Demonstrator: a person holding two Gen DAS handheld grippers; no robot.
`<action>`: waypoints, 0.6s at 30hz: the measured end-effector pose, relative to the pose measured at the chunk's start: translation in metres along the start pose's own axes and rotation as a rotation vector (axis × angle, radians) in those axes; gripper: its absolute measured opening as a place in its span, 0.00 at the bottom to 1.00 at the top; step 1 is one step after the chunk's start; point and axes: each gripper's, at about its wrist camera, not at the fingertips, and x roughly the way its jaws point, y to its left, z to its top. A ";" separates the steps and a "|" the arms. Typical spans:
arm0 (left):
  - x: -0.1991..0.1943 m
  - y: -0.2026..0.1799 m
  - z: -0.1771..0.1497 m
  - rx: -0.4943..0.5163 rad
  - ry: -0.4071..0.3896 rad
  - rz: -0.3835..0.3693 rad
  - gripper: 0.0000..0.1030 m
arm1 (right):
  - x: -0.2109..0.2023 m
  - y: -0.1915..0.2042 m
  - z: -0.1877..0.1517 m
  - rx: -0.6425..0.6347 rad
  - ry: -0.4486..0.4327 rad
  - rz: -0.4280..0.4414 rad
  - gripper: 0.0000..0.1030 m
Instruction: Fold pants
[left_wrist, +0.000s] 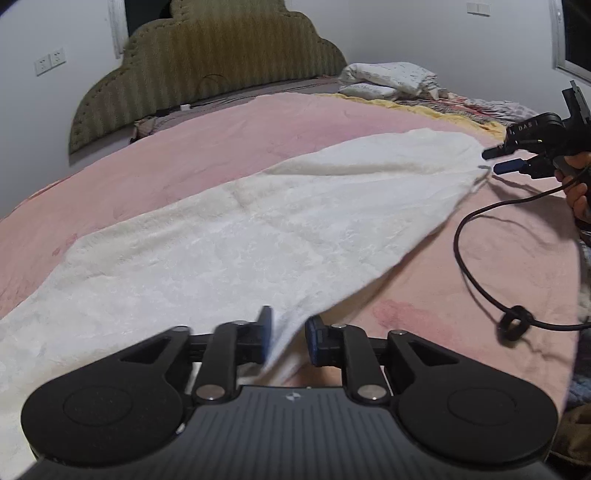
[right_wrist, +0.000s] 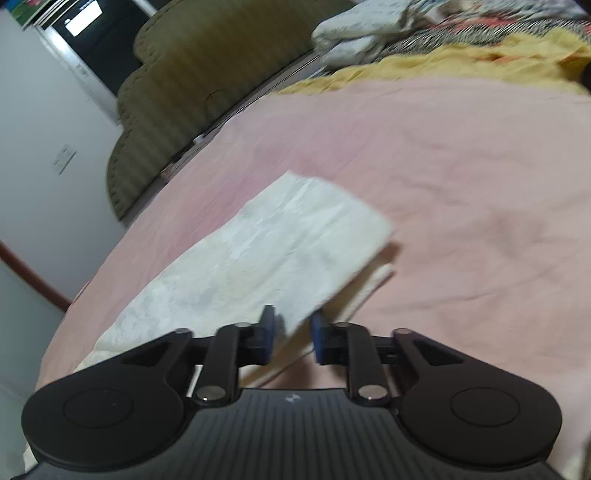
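Nearest the left wrist lens, the left gripper (left_wrist: 288, 338) sits at 6 o'clock with its blue pads narrowly parted around a lifted edge of the white pants (left_wrist: 236, 236); whether the pads actually pinch the cloth I cannot tell. Those pants stretch across the pink bedspread (left_wrist: 192, 147) toward 2 o'clock, where the right gripper (left_wrist: 493, 160) meets their far end, jaws slightly apart, with the cloth's tip at the fingertips; the grip there is unclear too. In the right wrist view, the right gripper (right_wrist: 291, 332) frames a raised, blurred corner of the pants (right_wrist: 280, 251). Holding both ends likely keeps the fabric taut so it can be carried over into a fold.

Around them, a black cable (left_wrist: 476, 266) loops over the bedspread at 3 o'clock and could snag the cloth. An olive headboard (left_wrist: 207, 62) stands at 12 o'clock, with piled bedding (left_wrist: 388, 79) at 1 o'clock, well apart.
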 end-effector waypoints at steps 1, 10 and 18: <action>-0.005 -0.001 0.002 0.004 -0.014 -0.013 0.35 | -0.010 -0.003 0.000 0.016 -0.032 -0.012 0.42; -0.001 0.009 0.036 -0.156 -0.085 0.079 0.64 | 0.007 -0.025 -0.016 0.228 0.051 0.166 0.55; 0.024 0.021 0.045 -0.203 -0.046 0.121 0.68 | 0.037 -0.038 -0.004 0.373 -0.106 0.148 0.17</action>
